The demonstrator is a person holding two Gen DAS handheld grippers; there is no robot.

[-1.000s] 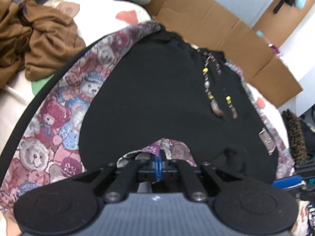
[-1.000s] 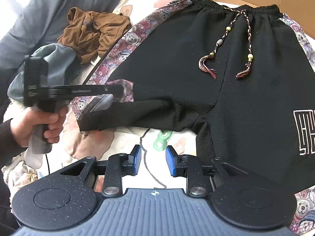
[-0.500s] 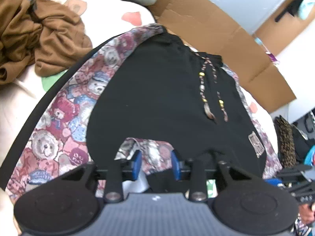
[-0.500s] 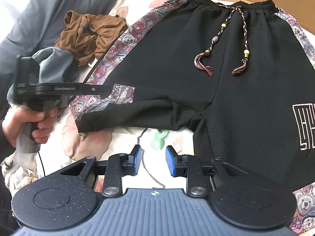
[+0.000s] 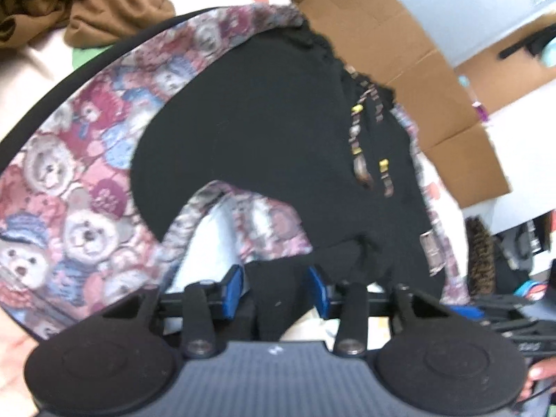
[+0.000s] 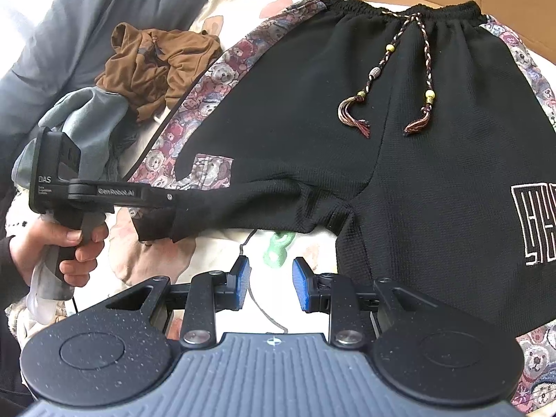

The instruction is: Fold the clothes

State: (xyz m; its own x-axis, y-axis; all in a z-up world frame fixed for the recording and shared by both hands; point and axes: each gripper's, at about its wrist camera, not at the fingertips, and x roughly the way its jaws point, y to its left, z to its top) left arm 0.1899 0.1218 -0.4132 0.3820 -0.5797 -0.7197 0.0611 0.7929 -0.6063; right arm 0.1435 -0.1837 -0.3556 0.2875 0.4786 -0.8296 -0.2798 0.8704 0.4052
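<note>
Black shorts (image 6: 312,139) with teddy-bear side panels and a beaded drawstring (image 6: 392,80) lie flat on the bed, waistband at the far end. A corner of the left leg is turned over and shows a bear-print patch (image 6: 212,173). A hand holds my left gripper (image 6: 170,208) at that leg's hem. In the left wrist view the left gripper (image 5: 274,290) stands open, with the black hem of the shorts (image 5: 260,132) lying loose between its blue pads. My right gripper (image 6: 271,283) is open and holds nothing, over the sheet just below the crotch.
A crumpled brown garment (image 6: 160,62) and a grey-green one (image 6: 90,121) lie left of the shorts. Flattened cardboard (image 5: 399,52) stands behind the waistband. The printed sheet (image 6: 215,250) shows between the legs. A grey blanket (image 6: 104,7) lies at the far left.
My left gripper was shut on the leg's corner, then opened and let it drop onto the leg. It has drawn back to the hem. The right gripper stayed open and hardly moved.
</note>
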